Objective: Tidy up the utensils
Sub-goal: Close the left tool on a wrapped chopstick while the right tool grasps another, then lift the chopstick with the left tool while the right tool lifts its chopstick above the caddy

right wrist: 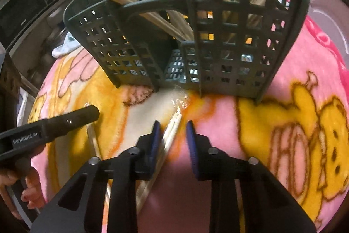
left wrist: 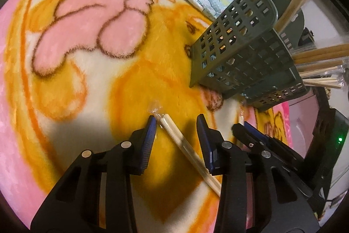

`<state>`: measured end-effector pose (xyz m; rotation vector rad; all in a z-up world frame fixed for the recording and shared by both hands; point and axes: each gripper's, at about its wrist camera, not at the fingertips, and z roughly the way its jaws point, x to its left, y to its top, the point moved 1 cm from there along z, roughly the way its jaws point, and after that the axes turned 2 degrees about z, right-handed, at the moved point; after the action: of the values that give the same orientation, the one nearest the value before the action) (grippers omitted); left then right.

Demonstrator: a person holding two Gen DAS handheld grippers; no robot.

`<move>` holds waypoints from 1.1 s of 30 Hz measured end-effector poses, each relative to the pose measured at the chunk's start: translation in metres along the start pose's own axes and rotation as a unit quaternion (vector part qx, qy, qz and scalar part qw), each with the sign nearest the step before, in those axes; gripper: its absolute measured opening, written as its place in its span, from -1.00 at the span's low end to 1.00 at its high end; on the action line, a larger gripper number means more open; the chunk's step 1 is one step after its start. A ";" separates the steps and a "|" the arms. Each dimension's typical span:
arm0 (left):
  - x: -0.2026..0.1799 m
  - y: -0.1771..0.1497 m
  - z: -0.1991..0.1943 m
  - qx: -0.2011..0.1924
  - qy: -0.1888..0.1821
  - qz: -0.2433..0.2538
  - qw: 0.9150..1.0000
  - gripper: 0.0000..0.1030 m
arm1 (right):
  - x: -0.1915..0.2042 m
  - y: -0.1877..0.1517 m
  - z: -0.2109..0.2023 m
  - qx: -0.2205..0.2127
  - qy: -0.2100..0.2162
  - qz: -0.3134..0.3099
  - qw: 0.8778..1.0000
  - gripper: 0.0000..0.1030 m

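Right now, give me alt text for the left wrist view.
The left gripper straddles, fingers apart, a plastic-wrapped pair of wooden chopsticks lying on a pink-and-yellow fleece blanket. A green slotted plastic utensil caddy holding more chopsticks stands beyond.

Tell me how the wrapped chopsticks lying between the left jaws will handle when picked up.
The wrapped chopsticks look thin and wooden, so probably stiff and light. The clear wrapper may make them slippery. Lying loose on the plush blanket, they could roll or pivot if gripped off-centre.

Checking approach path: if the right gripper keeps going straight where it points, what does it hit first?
Probably the wrapped chopsticks lying between the right gripper fingers, then the blanket beneath. The green basket stands farther ahead; depth unclear.
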<state>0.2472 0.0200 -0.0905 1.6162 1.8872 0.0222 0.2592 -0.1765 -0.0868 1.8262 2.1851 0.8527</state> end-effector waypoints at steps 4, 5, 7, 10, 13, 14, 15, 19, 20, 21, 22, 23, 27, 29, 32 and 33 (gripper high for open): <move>-0.003 0.001 0.002 -0.005 0.013 0.012 1.000 -0.39 | -0.008 -0.003 -0.003 0.002 0.012 0.020 1.000 -0.74; -0.002 0.002 0.002 -0.005 0.012 0.012 1.000 -0.41 | -0.010 -0.004 -0.005 0.001 0.012 0.023 1.000 -0.75; 0.000 0.003 0.002 -0.005 0.017 0.013 1.000 -0.57 | -0.011 -0.006 -0.008 -0.002 0.013 0.028 1.000 -0.76; 0.006 0.005 0.003 -0.008 0.022 0.013 1.000 -0.75 | -0.014 -0.010 -0.014 -0.007 0.014 0.032 0.999 -0.79; 0.006 0.006 0.003 -0.010 0.023 0.019 1.000 -0.79 | -0.017 -0.012 -0.022 -0.012 0.025 0.038 0.999 -0.85; 0.007 0.006 0.003 -0.011 0.022 0.019 1.000 -0.79 | -0.018 -0.013 -0.026 -0.015 0.027 0.040 0.999 -0.88; 0.007 0.006 0.003 -0.011 0.020 0.020 1.000 -0.80 | -0.020 -0.014 -0.031 -0.019 0.030 0.042 0.999 -0.88; 0.009 0.006 0.003 -0.011 0.014 0.027 0.999 -0.84 | -0.023 -0.014 -0.048 -0.037 0.032 0.039 0.998 -0.88; 0.010 0.005 0.002 -0.011 0.011 0.025 1.000 -0.85 | -0.024 -0.014 -0.054 -0.043 0.035 0.038 0.998 -0.88; 0.010 0.004 0.001 -0.012 0.010 0.024 1.000 -0.85 | -0.025 -0.015 -0.059 -0.047 0.036 0.039 0.998 -0.88; 0.011 0.003 -0.001 -0.011 0.007 0.024 1.000 -0.86 | -0.026 -0.015 -0.064 -0.050 0.037 0.039 0.997 -0.88; 0.011 0.002 -0.003 -0.010 0.004 0.024 1.000 -0.87 | -0.027 -0.016 -0.071 -0.056 0.040 0.038 0.997 -0.88; 0.006 -0.005 -0.021 -0.026 -0.011 0.034 0.999 -0.89 | -0.021 -0.018 -0.088 -0.073 0.046 0.032 0.996 -0.88; 0.001 -0.007 -0.034 -0.044 -0.011 0.046 0.998 -0.89 | -0.018 -0.018 -0.099 -0.083 0.050 0.026 0.995 -0.88; -0.008 -0.009 -0.056 -0.069 -0.020 0.058 0.996 -0.90 | -0.011 -0.019 -0.116 -0.100 0.053 0.014 0.993 -0.88; -0.011 -0.009 -0.063 -0.077 -0.023 0.064 0.995 -0.91 | -0.007 -0.018 -0.119 -0.104 0.055 0.010 0.993 -0.88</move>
<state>0.2097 0.0318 -0.0392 1.6142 1.7016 0.1790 0.1890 -0.2223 0.0004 1.7428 2.0516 1.1636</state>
